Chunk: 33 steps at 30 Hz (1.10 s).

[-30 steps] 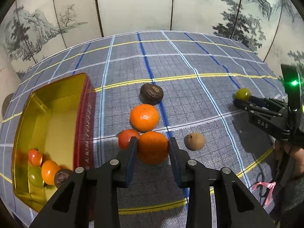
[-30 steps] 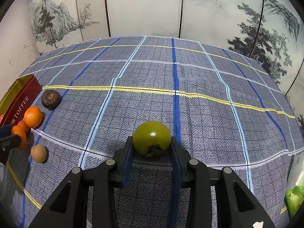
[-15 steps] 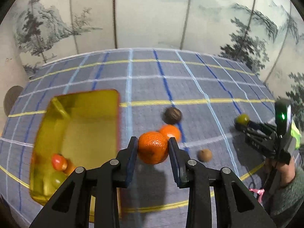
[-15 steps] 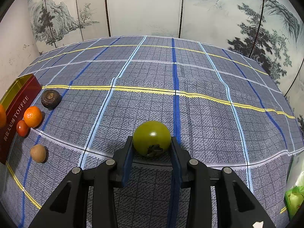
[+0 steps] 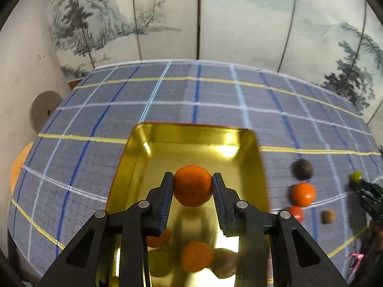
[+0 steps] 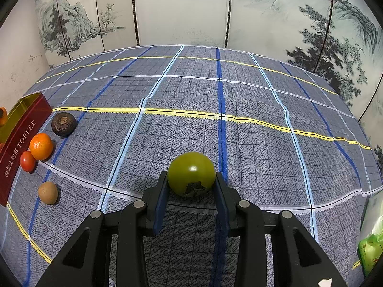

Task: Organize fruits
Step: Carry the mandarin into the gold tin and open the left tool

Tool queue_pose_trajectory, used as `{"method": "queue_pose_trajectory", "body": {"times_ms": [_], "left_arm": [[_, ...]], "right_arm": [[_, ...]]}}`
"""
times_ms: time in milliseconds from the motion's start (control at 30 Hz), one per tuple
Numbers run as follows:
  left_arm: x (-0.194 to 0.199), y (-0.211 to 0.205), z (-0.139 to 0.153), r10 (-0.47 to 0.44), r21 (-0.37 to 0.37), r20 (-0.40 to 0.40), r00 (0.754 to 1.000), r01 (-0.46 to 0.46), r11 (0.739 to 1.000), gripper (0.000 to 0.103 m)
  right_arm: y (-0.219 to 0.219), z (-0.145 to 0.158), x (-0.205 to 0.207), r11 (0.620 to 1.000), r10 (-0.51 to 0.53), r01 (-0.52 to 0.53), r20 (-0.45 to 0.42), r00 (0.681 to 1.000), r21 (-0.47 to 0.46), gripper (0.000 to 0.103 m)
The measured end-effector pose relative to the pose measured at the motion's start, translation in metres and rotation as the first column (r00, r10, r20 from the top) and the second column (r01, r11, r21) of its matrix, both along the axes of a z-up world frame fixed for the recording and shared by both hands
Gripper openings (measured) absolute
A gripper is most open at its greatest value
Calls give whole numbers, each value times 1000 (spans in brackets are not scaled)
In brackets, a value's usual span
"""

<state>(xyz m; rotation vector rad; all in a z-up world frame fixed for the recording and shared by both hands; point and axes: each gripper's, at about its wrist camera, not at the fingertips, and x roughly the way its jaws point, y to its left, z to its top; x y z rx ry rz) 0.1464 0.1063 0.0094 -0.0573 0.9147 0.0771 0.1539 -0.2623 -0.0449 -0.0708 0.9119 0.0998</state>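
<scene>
My left gripper (image 5: 192,187) is shut on an orange mandarin (image 5: 193,184) and holds it above the inside of the gold tin (image 5: 182,134). Several fruits lie blurred at the tin's near end (image 5: 196,256). My right gripper (image 6: 191,184) is shut on a green tomato (image 6: 191,173) just above the checked cloth. On the cloth beside the tin's red side (image 6: 21,141) lie a dark brown fruit (image 6: 63,121), an orange mandarin (image 6: 41,146), a red tomato (image 6: 27,160) and a tan fruit (image 6: 47,192).
A painted folding screen (image 6: 182,12) stands behind the table. A green packet (image 6: 371,248) lies at the right edge of the table. A grey round object (image 5: 42,112) and an orange object (image 5: 18,165) sit off the table's left edge.
My left gripper lifted the mandarin off the cloth and carried it left, over the gold tin. My right gripper with the green tomato stayed still.
</scene>
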Motion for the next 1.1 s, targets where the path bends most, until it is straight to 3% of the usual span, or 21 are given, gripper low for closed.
{"method": "queue_pose_trajectory", "body": {"times_ms": [333, 1100], "left_arm": [[13, 14, -35, 12, 23, -74, 997, -10, 1000, 34], [15, 12, -45, -10, 43, -99, 995, 14, 999, 36]], "right_arm": [[0, 0, 0, 1000, 0, 0, 0, 1000, -1, 34], [0, 0, 0, 1000, 0, 0, 0, 1000, -1, 34]]}}
